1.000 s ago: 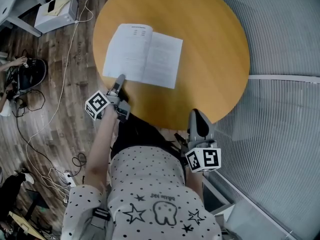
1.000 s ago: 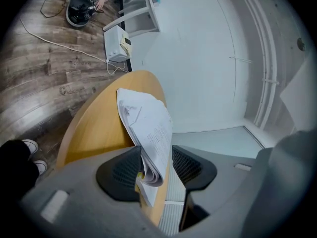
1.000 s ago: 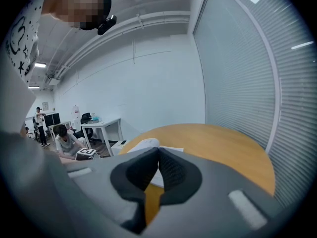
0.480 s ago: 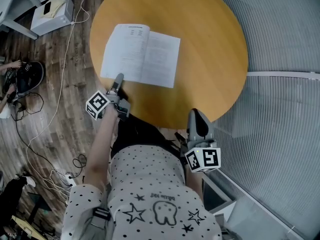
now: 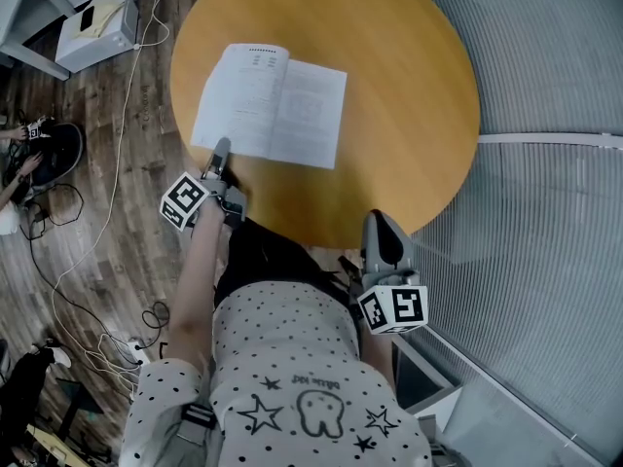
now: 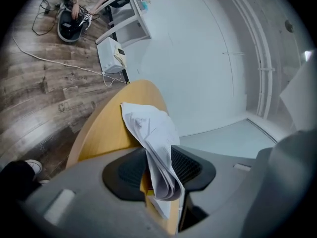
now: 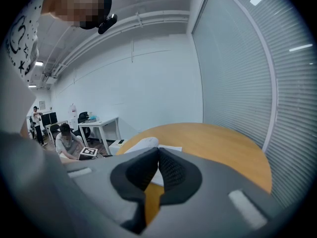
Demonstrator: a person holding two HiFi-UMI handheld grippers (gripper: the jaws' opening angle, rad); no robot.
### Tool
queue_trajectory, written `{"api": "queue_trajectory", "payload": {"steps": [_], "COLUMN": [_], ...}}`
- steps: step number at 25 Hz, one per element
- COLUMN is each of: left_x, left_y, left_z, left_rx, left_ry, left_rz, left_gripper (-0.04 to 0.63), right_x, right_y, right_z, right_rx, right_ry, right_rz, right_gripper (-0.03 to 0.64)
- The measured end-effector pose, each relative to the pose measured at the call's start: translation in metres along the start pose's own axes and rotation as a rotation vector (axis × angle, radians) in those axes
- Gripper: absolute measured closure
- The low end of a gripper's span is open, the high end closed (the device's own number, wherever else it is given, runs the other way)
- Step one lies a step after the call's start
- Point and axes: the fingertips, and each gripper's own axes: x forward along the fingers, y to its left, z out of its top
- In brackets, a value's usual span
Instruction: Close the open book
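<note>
An open white book [image 5: 273, 105] lies on the round wooden table [image 5: 409, 95]. My left gripper [image 5: 220, 148] reaches over the table's near-left edge to the book's near-left corner. In the left gripper view a curled bunch of pages [image 6: 148, 128] stands between the jaws of that gripper [image 6: 159, 155]. The jaws are closing; the right pad touches the paper and a sliver of table shows by the left pad. My right gripper [image 5: 378, 218] hangs at the table's near edge, shut and empty [image 7: 158, 152], with the book [image 7: 143, 144] ahead of it.
A white box [image 5: 97, 22] and trailing cables [image 5: 88, 232] lie on the wood floor left of the table. A ribbed grey wall [image 5: 555, 212] runs along the right. A person sits by a white desk [image 7: 101, 125] at the far left.
My left gripper has edged a little left along the book's near edge and rolled slightly. The right gripper has stayed where it was.
</note>
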Motion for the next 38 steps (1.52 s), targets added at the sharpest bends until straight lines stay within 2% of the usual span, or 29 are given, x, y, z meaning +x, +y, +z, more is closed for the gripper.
{"api": "queue_trajectory", "payload": {"steps": [4, 9, 11, 14, 19, 26, 32, 38], "left_x": [-0.006, -0.005, -0.006, -0.007, -0.009, -0.014, -0.015, -0.013], "left_y": [0.004, 0.002, 0.002, -0.003, -0.013, -0.04, -0.053, -0.073], "left_z": [0.002, 0.019, 0.02, 0.022, 0.02, 0.013, 0.015, 0.011], "left_rx": [0.004, 0.012, 0.033, 0.056, 0.174, 0.371, 0.48, 0.573], "left_ry": [-0.036, -0.047, -0.047, -0.054, -0.05, -0.057, -0.058, -0.039], "left_rz": [0.0, 0.022, 0.034, 0.029, 0.022, 0.01, 0.012, -0.021], "left_gripper": [0.423, 0.429, 0.488, 0.52, 0.558, 0.568, 0.569, 0.569], "right_x": [-0.009, -0.005, -0.005, -0.006, -0.005, -0.007, -0.008, -0.008], "right_y": [-0.004, 0.0, -0.001, 0.0, 0.0, 0.0, 0.0, 0.002], "right_z": [-0.008, 0.004, 0.006, 0.009, 0.003, 0.002, 0.001, 0.004], "right_rx": [0.005, 0.001, 0.001, -0.001, 0.004, 0.008, 0.014, 0.015], "right_ry": [-0.005, -0.002, -0.001, 0.001, -0.002, -0.007, -0.014, -0.015], "right_rz": [-0.006, -0.017, -0.019, -0.019, -0.016, -0.016, -0.02, -0.03], "right_gripper": [0.612, 0.612, 0.612, 0.612, 0.612, 0.612, 0.612, 0.612]}}
